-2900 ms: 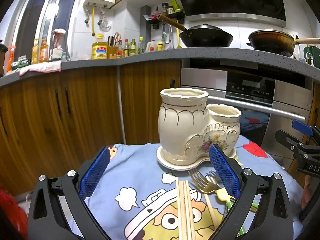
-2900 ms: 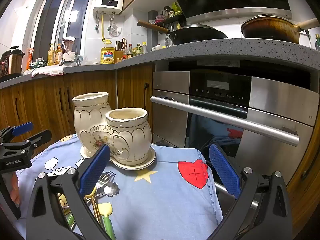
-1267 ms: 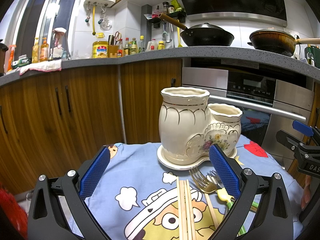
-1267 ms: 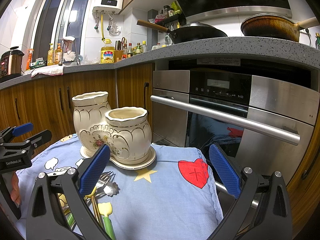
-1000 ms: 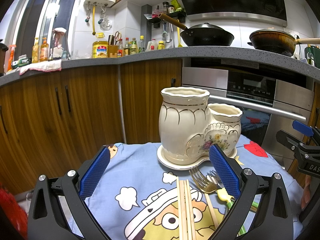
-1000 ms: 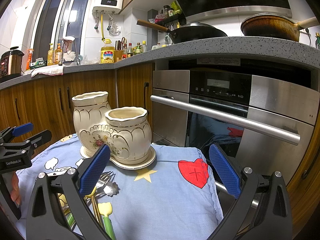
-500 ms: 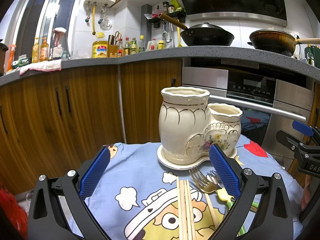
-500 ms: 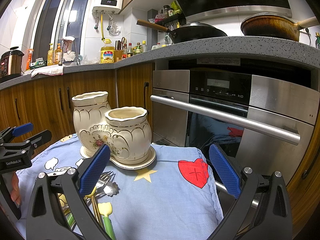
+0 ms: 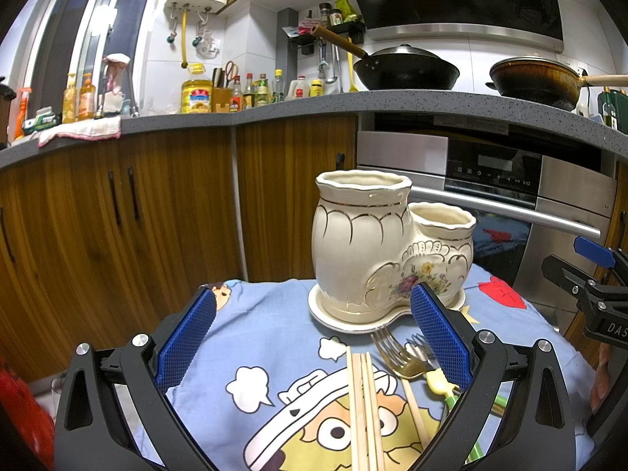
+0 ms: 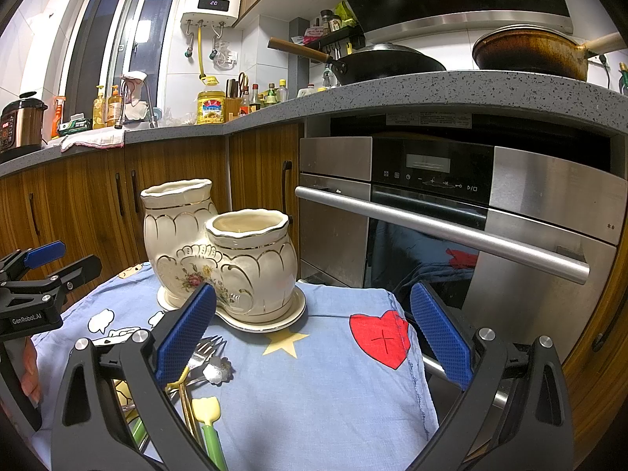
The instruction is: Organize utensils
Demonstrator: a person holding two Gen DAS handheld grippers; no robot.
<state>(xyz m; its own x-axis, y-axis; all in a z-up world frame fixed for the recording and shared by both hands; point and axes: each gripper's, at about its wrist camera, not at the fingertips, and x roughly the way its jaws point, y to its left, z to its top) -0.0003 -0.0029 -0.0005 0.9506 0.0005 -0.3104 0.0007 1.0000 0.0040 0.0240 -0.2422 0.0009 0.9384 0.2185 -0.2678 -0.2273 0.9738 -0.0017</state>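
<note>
A cream ceramic double-pot utensil holder (image 9: 376,251) stands on its saucer at the far side of a small table; it also shows in the right wrist view (image 10: 219,255). Wooden chopsticks (image 9: 365,404), a gold fork (image 9: 396,357), a silver fork and a yellow-green spoon (image 9: 441,384) lie on the blue cartoon cloth (image 9: 274,337) in front of it. My left gripper (image 9: 314,333) is open and empty above the cloth, near the chopsticks. My right gripper (image 10: 314,329) is open and empty, right of the forks (image 10: 204,353).
Wooden cabinets (image 9: 117,216) and a steel oven (image 10: 451,216) with a bar handle stand close behind the table. The counter above holds bottles, a wok (image 9: 404,68) and a pan. The cloth's right edge (image 10: 416,373) hangs beside the oven.
</note>
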